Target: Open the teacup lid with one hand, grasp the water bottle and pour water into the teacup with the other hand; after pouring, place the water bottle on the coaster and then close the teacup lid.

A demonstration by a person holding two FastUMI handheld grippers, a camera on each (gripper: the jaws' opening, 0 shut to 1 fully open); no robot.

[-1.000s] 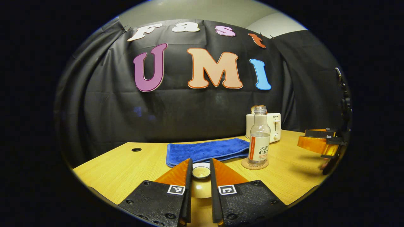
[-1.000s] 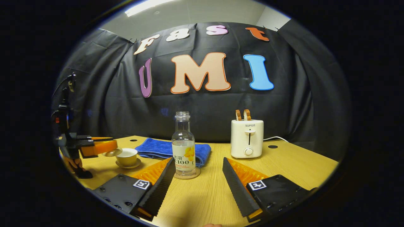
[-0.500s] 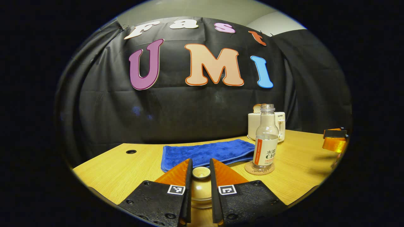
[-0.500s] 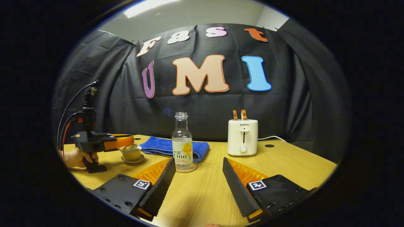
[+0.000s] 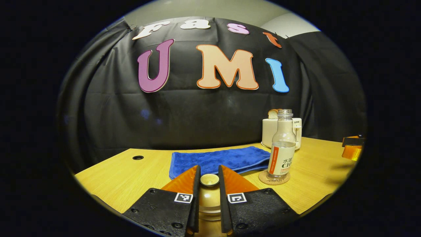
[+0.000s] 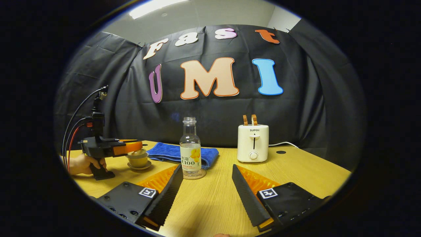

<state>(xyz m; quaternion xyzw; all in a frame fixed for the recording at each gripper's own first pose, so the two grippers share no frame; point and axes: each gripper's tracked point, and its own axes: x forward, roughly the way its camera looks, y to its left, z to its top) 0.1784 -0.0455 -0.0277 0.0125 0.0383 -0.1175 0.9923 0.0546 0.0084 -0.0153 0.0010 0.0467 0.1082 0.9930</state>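
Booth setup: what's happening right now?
A person is working two handheld grippers over a wooden table. The left claw is shut on the teacup lid, with the lid down at the teacup; whether it is fully seated is hard to tell. The water bottle stands upright on the coaster, uncapped. The right claw is open, apart from the bottle. A blue towel and toaster sit behind.

Both views are evenly lit from overhead; a bright ceiling strip light (image 6: 154, 7) glares in the right gripper view. The light wooden table (image 6: 306, 171) carries soft shadows. Fisheye distortion bends its edges and the black cloth wall (image 5: 108, 108). Focus is sharp centrally, softer toward the rim.
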